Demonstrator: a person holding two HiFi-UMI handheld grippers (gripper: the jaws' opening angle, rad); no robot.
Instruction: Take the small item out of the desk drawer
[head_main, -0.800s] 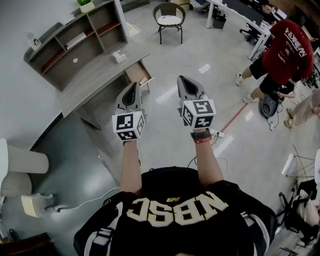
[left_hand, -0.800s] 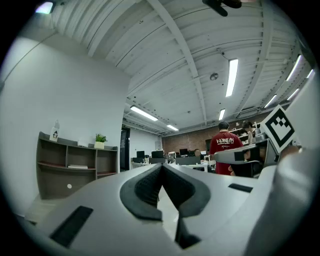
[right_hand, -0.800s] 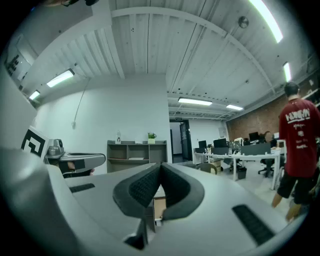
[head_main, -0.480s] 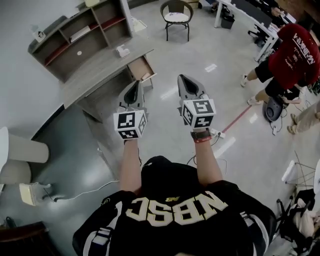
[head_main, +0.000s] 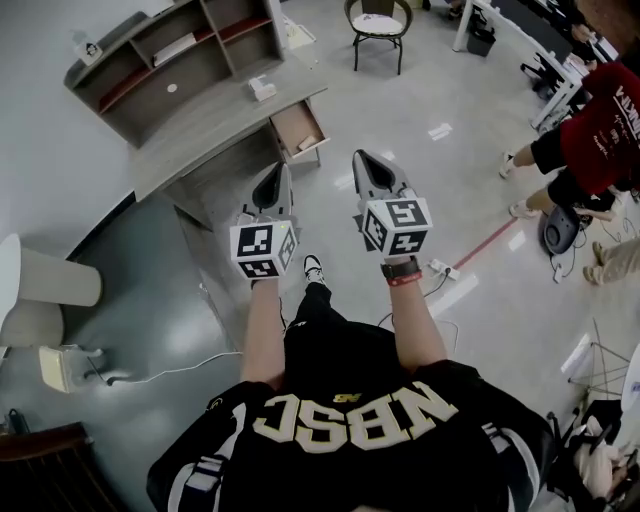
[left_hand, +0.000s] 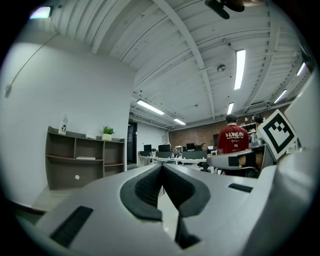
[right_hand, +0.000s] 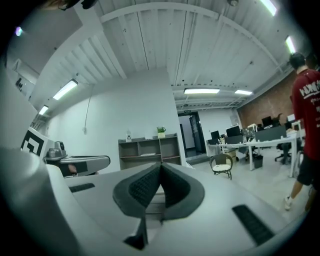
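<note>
1. Tongs status. In the left gripper view I see the left tongs (left_hand: 161, 168) with both dark ribbed pads pressed together along their length and nothing between them. In the right gripper view the right tongs (right_hand: 161, 169) are also together and empty. In the head view both sit side by side at centre frame, left tongs (head_main: 276, 176) and right tongs (head_main: 364, 164), each held at the end of an outstretched forearm and pointing toward the top of the frame.

2. Task item location. The table (head_main: 200, 135) occupies the upper left of the head view. Its drawer (head_main: 300, 126) stands pulled out at the table's right end, at upper centre of the frame, just above the left tongs' tip in the picture but well apart from both tongs. I cannot make out the small item inside the drawer at this size.

3. Surroundings. A small pale object (head_main: 262, 88) lies on the tabletop. A shelf unit (head_main: 170, 50) stands along the back of the table at the top left. A chair (head_main: 378, 22) stands on the floor at top centre. A person in a red shirt (head_main: 612, 108) is at the right edge. The right gripper view shows the same shelf unit (right_hand: 149, 146) and chair (right_hand: 221, 164) ahead of the tongs.
</note>
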